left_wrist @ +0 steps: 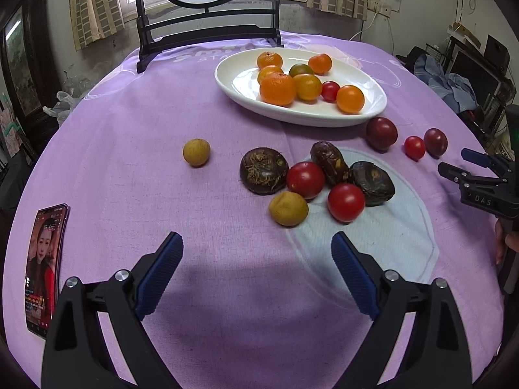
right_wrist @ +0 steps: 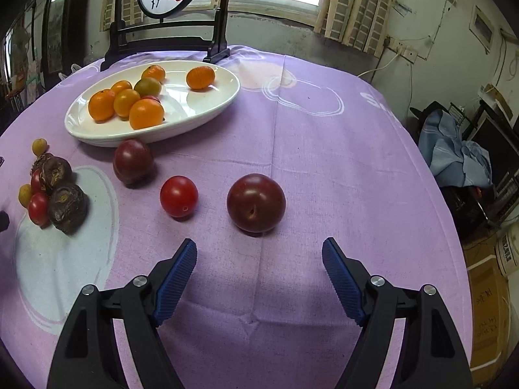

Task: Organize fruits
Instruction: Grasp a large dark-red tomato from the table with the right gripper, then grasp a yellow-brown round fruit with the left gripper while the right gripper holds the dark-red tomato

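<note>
Clearly both grippers, left (left_wrist: 256, 253) and right (right_wrist: 259, 259), gape empty; plum (right_wrist: 256, 203) beyond right one looks smooth, bruisable: pinch its sides gently.

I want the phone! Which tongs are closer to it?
Left. The left tongs hang just right of the phone; the right tongs are far across the table.

The tablecloth (right_wrist: 324, 162) is purple with white rings and a pale blue patch. The plate (left_wrist: 373, 110) is white and holds orange fruits (left_wrist: 278, 89) and 1 greenish one (left_wrist: 300, 70). Red tomatoes (left_wrist: 346, 201), dark purple plums (right_wrist: 256, 203) and brown lumpy chestnuts (left_wrist: 263, 170) lie on the cloth. Gripper pads (right_wrist: 176, 278) are blue with ridges.
</note>
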`<action>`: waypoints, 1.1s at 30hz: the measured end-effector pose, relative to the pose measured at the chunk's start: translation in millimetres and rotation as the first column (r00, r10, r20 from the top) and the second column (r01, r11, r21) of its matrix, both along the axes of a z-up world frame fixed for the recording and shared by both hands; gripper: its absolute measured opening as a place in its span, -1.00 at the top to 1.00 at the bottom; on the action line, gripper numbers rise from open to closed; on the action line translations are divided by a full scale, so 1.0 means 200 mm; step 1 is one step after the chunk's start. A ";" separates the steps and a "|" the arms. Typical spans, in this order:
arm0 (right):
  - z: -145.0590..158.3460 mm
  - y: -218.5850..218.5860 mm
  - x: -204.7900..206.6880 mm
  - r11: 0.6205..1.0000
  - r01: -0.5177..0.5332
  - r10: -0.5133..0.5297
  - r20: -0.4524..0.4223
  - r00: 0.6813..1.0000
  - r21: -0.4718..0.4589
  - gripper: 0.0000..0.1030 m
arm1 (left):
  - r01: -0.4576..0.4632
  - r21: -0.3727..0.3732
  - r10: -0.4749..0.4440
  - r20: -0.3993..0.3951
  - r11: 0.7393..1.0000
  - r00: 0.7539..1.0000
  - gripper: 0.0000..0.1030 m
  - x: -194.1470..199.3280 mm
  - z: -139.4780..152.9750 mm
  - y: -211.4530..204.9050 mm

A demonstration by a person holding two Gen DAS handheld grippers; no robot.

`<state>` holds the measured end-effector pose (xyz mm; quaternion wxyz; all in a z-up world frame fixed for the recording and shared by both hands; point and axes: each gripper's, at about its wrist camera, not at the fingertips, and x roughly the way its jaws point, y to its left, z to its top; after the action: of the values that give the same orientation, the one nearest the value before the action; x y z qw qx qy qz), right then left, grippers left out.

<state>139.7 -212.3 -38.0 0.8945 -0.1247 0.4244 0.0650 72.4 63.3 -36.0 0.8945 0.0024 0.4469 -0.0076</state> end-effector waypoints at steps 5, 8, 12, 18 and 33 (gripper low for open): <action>-0.02 -0.02 0.02 0.999 0.018 -0.016 -0.051 0.999 0.047 -0.58 | 0.005 -0.027 -0.005 -0.015 1.000 1.000 -0.75 0.03 -0.03 0.00; -0.04 -0.04 0.06 0.997 0.041 -0.035 -0.085 0.996 0.069 -0.58 | 0.023 -0.038 -0.024 -0.021 0.999 0.999 -0.75 0.04 -0.05 -0.02; -0.06 -0.02 0.11 0.998 0.052 -0.047 -0.109 0.993 0.045 -0.69 | 0.038 -0.047 -0.038 -0.005 0.998 0.999 -0.76 0.04 -0.05 -0.03; -0.05 0.01 0.20 0.998 0.057 -0.055 -0.122 0.991 0.014 -0.68 | 0.060 -0.085 -0.059 0.009 0.995 0.998 -0.76 0.03 -0.04 -0.02; -0.01 -0.04 0.15 0.972 0.081 -0.052 -0.133 0.990 0.222 0.19 | 0.054 -0.110 -0.056 -0.018 0.992 0.998 -0.76 0.04 -0.06 -0.02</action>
<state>169.5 -219.6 -40.0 0.8760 -0.0032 0.4737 0.0906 79.5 60.2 -48.5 0.8881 -0.0344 0.4548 -0.0569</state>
